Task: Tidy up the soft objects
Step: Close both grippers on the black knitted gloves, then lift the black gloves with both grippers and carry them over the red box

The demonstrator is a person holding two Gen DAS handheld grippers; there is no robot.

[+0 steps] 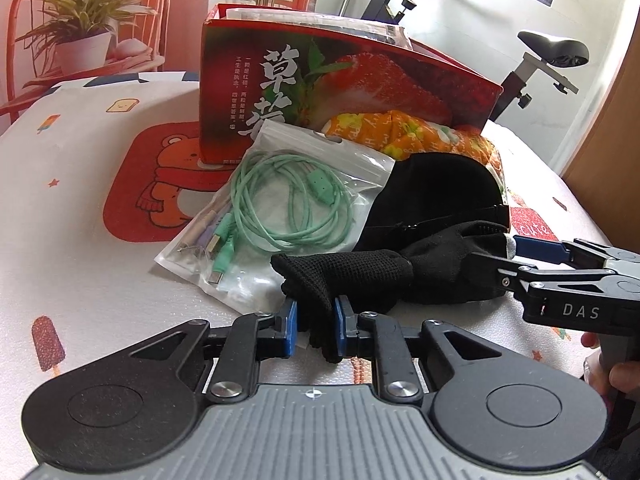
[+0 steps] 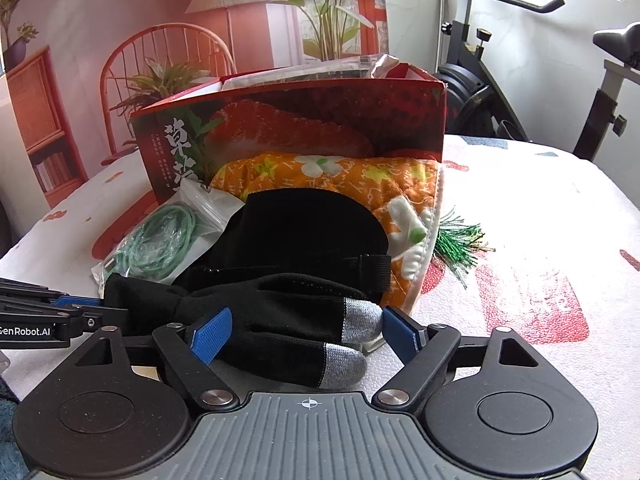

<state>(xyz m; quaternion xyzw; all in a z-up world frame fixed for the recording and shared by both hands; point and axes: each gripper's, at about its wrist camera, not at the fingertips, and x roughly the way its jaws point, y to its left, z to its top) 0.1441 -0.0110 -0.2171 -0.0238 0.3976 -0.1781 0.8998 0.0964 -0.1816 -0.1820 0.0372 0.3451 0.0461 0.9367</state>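
Not much sorted yet tbh. The black glove (image 1: pixel 384 276) is pinched at its cuff by the left gripper (image 1: pixel 315 326), while the right gripper (image 2: pixel 308 334) is spread around its grey-tipped fingers, apparently not clamped. The glove lies on the table (image 1: pixel 80 240) against the black cap (image 2: pixel 304 228), orange quilted cloth (image 2: pixel 360 184) and cable bag (image 1: pixel 288 200), all outside the red box (image 1: pixel 340 80)

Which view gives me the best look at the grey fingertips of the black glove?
The right wrist view: the black glove lies between the open right tongs, both grey fingertips plain and close. The left wrist view shows mostly its cuff, pinched in the left tongs, and only a grey sliver by the right tongs.
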